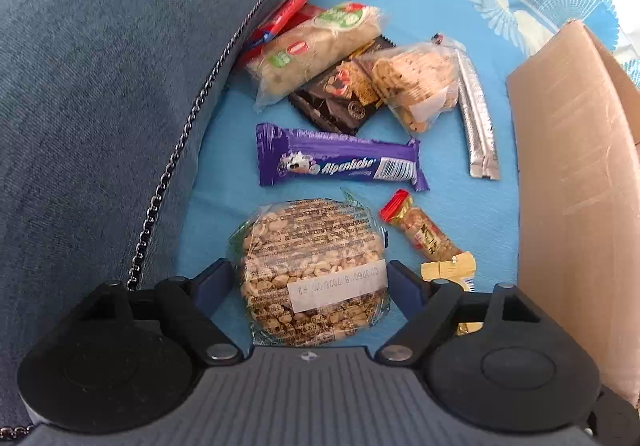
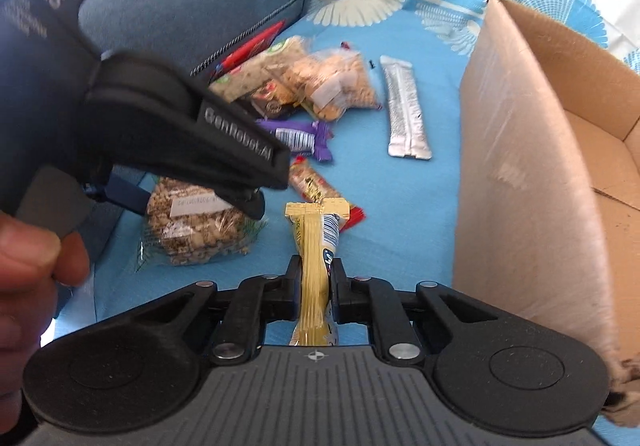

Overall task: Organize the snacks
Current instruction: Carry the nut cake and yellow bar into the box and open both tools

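The cardboard box (image 2: 532,149) stands open at the right of the scene, its tall brown wall facing the snacks; what shows of its inside is bare cardboard floor (the rest is hidden behind the wall). The snacks lie outside it on a blue bedsheet (image 1: 440,173) printed with white and blue fan shapes, with a blue-grey cushion (image 1: 100,85) edged by a dark chain along the left.

The right tongs (image 2: 316,286) are narrow, clamped on a yellow bar (image 2: 314,266) that points away from the camera, just left of the box wall. The left tongs (image 1: 310,278) stand wide, one finger on either side of a round peanut cake (image 1: 312,266) in clear wrap; whether the pads touch it I cannot tell.

Farther off lie a purple Alpenliebe bar (image 1: 340,161), a small red-ended nut bar (image 1: 424,230), and a silver sachet (image 1: 478,117) near the box. At the far end, against the cushion, a heap: a red packet (image 1: 288,13), a pale wrapped roll (image 1: 316,49), a dark chocolate packet (image 1: 340,97) and a clear bag of biscuits (image 1: 416,85), overlapping each other.
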The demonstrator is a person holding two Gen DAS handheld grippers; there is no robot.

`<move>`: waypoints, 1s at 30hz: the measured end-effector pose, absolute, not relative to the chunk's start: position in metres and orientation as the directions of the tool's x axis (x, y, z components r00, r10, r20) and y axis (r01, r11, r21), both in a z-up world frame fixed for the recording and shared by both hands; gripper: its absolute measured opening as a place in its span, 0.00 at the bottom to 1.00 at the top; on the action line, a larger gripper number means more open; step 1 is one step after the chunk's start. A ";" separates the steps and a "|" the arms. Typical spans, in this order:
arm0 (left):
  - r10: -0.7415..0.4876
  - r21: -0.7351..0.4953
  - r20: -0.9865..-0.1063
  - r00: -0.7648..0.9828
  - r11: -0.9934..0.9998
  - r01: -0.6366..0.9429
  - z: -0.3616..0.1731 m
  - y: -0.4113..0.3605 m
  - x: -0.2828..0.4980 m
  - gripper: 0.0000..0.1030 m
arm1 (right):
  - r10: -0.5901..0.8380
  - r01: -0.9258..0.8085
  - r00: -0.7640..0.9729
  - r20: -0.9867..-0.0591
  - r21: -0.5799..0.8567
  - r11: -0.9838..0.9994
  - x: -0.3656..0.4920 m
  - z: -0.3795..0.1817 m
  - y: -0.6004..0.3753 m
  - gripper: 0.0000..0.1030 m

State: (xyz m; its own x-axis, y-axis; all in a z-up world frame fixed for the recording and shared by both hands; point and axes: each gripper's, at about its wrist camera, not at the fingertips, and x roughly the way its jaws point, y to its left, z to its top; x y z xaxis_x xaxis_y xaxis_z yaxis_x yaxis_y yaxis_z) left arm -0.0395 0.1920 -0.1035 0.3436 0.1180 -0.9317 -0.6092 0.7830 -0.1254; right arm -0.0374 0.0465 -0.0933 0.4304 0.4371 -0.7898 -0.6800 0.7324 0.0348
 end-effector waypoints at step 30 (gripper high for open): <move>0.264 -0.176 -0.402 0.877 0.917 -0.357 0.002 0.094 -0.049 0.82 | 0.488 -0.458 0.724 -0.487 0.189 0.868 0.065 0.013 -0.135 0.12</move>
State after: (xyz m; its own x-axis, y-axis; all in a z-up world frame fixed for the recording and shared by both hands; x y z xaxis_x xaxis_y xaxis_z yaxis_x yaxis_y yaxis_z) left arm -0.0494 0.0939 0.0021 0.8766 0.2644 -0.4021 -0.3574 0.9172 -0.1760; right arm 0.0649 -0.1350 0.0133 0.7241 0.4883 -0.4870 -0.4583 0.8684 0.1893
